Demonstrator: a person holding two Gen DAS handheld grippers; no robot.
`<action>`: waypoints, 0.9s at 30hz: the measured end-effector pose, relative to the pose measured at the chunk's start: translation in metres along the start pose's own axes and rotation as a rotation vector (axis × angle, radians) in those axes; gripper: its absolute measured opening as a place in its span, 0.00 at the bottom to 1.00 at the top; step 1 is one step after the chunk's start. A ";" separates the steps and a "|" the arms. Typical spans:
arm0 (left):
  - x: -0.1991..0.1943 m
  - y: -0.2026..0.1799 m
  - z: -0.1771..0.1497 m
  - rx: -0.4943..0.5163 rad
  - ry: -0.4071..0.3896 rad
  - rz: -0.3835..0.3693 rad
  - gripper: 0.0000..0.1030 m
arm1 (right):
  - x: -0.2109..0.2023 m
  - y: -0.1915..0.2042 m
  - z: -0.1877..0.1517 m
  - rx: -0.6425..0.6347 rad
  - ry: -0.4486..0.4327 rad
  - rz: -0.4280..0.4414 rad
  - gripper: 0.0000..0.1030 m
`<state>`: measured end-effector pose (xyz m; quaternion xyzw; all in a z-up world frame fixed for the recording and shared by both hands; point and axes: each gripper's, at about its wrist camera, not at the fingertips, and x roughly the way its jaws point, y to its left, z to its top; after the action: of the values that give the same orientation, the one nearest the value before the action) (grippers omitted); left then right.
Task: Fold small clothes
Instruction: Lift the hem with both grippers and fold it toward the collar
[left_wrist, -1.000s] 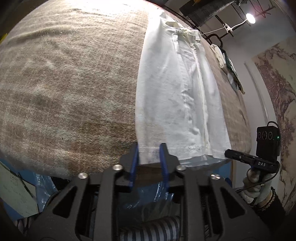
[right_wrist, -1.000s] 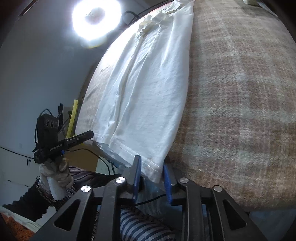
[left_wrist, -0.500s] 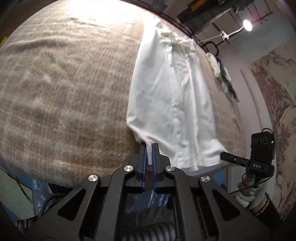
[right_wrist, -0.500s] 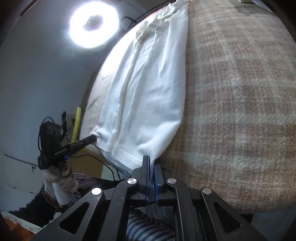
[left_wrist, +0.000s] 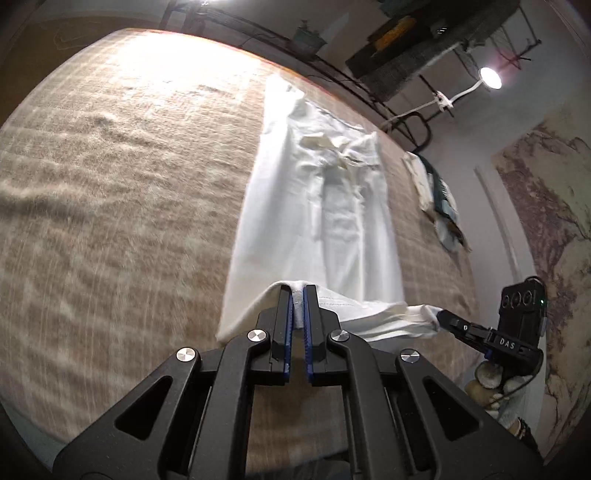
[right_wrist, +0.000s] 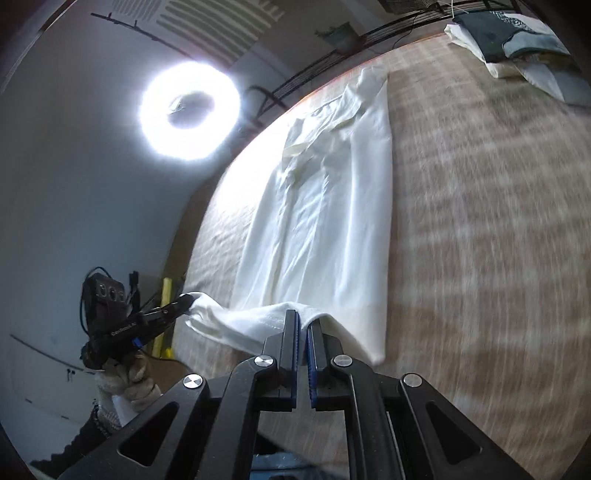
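1. Since a second earlier, in the left wrist view, our left hand-held gripper (left_wrist: 297, 295) had shut on the white garment (left_wrist: 317, 221)'s near hem and raised it off the plaid worktop (left_wrist: 110, 221); the rest lay flat.
2. In the right wrist view, our right hand-held gripper (right_wrist: 302, 321) pinched the other corner. We feared uneven pulling would skew the fold. Only this view showed the ring light (right_wrist: 190, 110).

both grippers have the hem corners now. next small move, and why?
Probably carry the hem forward toward the collar end. The left gripper and right gripper are each shut on a near corner of the white garment, the hem hangs lifted between them, and the rest lies flat on the plaid cover.
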<state>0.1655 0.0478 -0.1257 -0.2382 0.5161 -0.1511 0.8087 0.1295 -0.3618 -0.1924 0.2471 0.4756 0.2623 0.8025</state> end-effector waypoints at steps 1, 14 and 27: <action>0.005 0.004 0.003 -0.012 0.011 0.001 0.03 | 0.004 -0.002 0.004 0.006 0.005 -0.014 0.02; 0.028 0.014 0.015 -0.002 0.013 0.078 0.03 | 0.038 -0.017 0.018 0.073 0.053 -0.076 0.02; 0.013 0.007 -0.017 0.239 0.034 0.114 0.25 | 0.016 0.017 -0.006 -0.161 0.059 -0.091 0.16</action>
<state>0.1552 0.0433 -0.1453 -0.1081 0.5207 -0.1693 0.8297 0.1276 -0.3382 -0.1942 0.1521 0.4870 0.2704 0.8164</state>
